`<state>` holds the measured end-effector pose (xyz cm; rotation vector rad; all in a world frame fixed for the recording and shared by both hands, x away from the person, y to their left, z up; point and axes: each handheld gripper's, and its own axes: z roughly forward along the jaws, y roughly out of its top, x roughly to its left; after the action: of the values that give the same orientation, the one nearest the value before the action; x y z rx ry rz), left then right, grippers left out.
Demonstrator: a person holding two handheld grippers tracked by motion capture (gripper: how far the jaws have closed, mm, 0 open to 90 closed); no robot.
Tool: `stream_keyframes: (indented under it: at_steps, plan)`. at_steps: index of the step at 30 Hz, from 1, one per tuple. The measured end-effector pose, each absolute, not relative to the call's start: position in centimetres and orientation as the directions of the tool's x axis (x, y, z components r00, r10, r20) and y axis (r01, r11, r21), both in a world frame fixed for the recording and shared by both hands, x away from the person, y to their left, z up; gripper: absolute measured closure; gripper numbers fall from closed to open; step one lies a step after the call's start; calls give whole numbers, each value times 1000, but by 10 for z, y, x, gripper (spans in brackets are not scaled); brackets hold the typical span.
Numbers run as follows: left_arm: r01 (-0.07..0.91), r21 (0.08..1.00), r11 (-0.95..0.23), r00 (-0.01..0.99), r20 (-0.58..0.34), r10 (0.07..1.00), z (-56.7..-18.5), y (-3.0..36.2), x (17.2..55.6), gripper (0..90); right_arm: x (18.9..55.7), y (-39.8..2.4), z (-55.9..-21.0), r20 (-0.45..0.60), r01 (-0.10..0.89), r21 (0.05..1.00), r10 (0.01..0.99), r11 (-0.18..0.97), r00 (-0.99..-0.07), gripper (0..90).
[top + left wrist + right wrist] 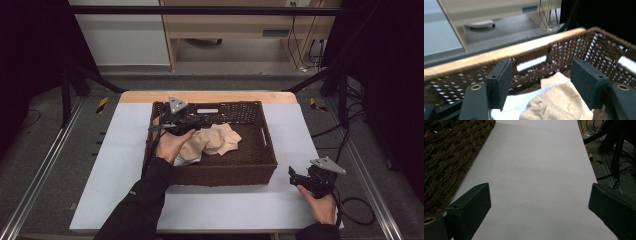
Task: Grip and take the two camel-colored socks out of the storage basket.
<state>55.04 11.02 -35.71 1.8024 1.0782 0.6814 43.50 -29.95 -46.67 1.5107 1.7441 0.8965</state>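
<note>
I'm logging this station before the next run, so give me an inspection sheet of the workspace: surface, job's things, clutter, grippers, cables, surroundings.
Surface: white sheet over a wooden table; bare apart from the basket.
Job's things: brown wicker basket mid-table, holding beige cloth pieces on top of a white cloth.
Clutter: nothing seen.
Grippers: left gripper inside the basket, jaws open above the cloths, gripping nothing; right gripper at the table's right front corner, jaws wide open over bare sheet.
Cables: one trails from the right gripper off the table edge; more hang by the far desk.
Surroundings: grey floor, dark frame posts, light wooden desk behind.
</note>
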Motion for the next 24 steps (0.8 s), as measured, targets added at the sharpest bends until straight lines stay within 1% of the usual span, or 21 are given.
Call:
stream_keyframes:
  at_steps: [4,6,11,20,24]
  plan:
    - [419,875,-241,463,22,886,-373,105,557,332,436,-299,-467,-42,547,831,992,103,-122,45]
    - [436,871,-228,458,4,889,-381,104,560,332,436,-299,-468,-44,549,829,991,107,-127,45]
    - [473,848,-238,451,-1,893,-396,104,565,332,436,-299,-468,-39,555,825,991,103,-125,43]
    - [504,821,-267,465,2,885,-409,101,565,315,437,-299,-469,-43,562,820,991,105,-123,41]
    - [521,797,-306,479,24,877,-414,98,565,319,437,-299,-469,-40,566,818,992,102,-121,40]
